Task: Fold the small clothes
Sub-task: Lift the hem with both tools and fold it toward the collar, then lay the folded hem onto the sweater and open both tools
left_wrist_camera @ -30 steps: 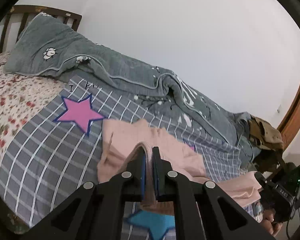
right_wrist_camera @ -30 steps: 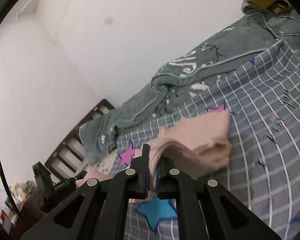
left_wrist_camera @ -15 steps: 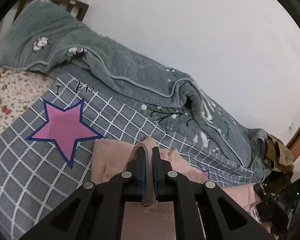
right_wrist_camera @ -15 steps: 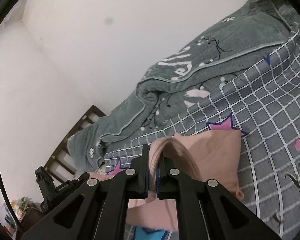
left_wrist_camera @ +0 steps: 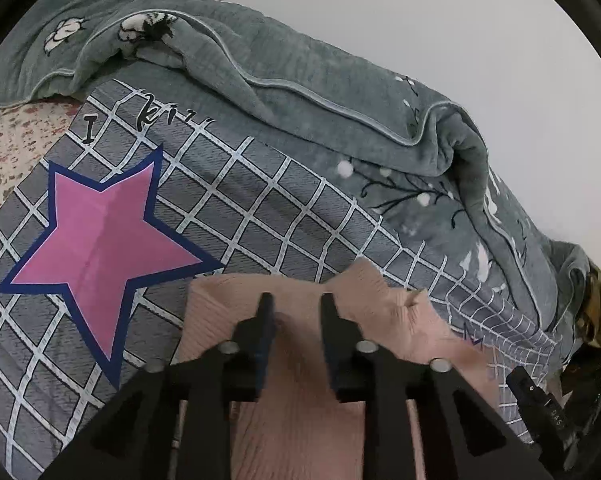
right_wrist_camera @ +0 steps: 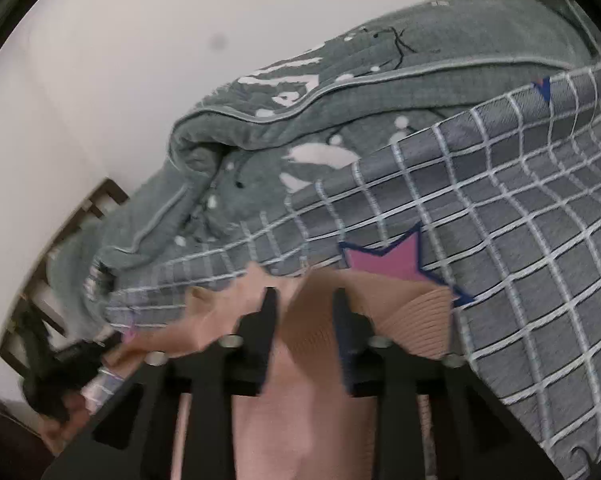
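Note:
A ribbed pink garment [left_wrist_camera: 300, 420] lies on the grey checked bedsheet [left_wrist_camera: 260, 208]. It fills the lower middle of both wrist views. My left gripper [left_wrist_camera: 297, 312] hovers low over the garment's far edge. Its jaws are opening, and the cloth lies flat beneath them, not pinched. My right gripper [right_wrist_camera: 305, 306] is over the same pink garment [right_wrist_camera: 416, 320]. Its jaws are opening too, with a raised fold of cloth loose in the gap. The right gripper [left_wrist_camera: 540, 404] shows at the left view's lower right edge. The left gripper [right_wrist_camera: 64, 368] shows blurred at the right view's lower left.
A bunched grey-green quilt [left_wrist_camera: 340, 92] runs along the white wall behind the garment. A big pink star [left_wrist_camera: 100, 232] is printed on the sheet to the left, with a floral sheet [left_wrist_camera: 4, 148] beyond it. A wooden headboard [right_wrist_camera: 80, 216] and a brown bundle [left_wrist_camera: 600, 312] mark the bed's ends.
Both grippers have swung forward and down to the bed, bringing the pinched pink cloth over onto the rest of the garment. Both pairs of jaws have parted and let the cloth go.

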